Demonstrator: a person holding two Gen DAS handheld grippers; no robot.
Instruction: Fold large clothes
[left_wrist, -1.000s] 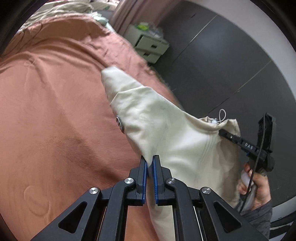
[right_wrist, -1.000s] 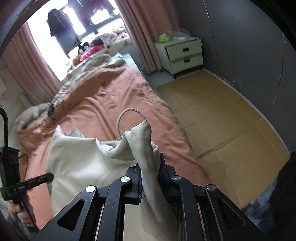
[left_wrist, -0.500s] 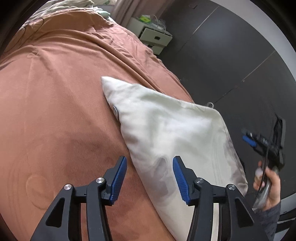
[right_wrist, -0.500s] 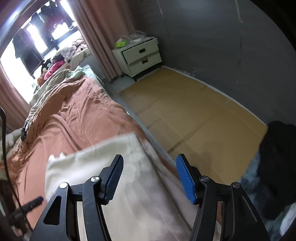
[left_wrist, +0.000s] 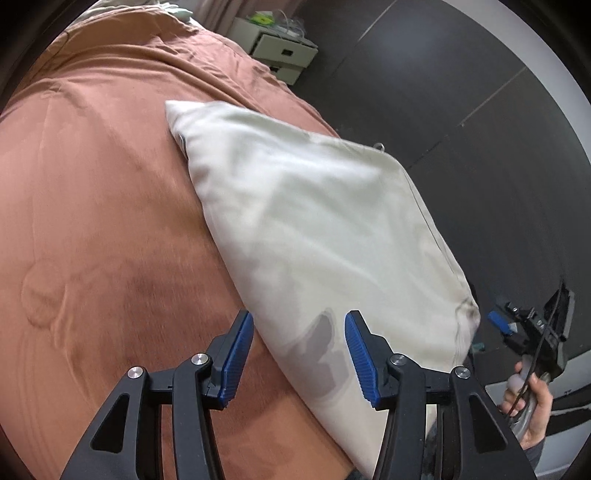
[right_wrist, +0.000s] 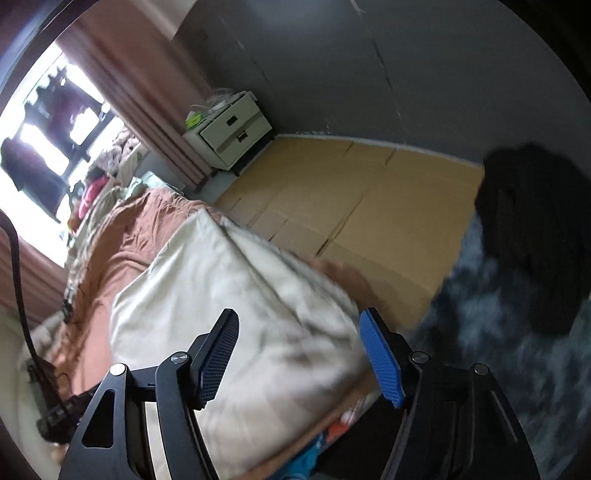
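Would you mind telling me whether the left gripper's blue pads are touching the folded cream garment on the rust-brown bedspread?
Apart. The left wrist view shows the left gripper open above the folded cream garment, its blue pads clear of the fabric and casting a shadow on it.

A bed covered with a wrinkled rust-brown blanket (left_wrist: 110, 206) fills the left of the left wrist view. A folded cream garment (left_wrist: 317, 236) lies flat on it along the right edge, one corner pointing to the far end. Pale bedding (right_wrist: 110, 199) is bunched at the bed's far end.
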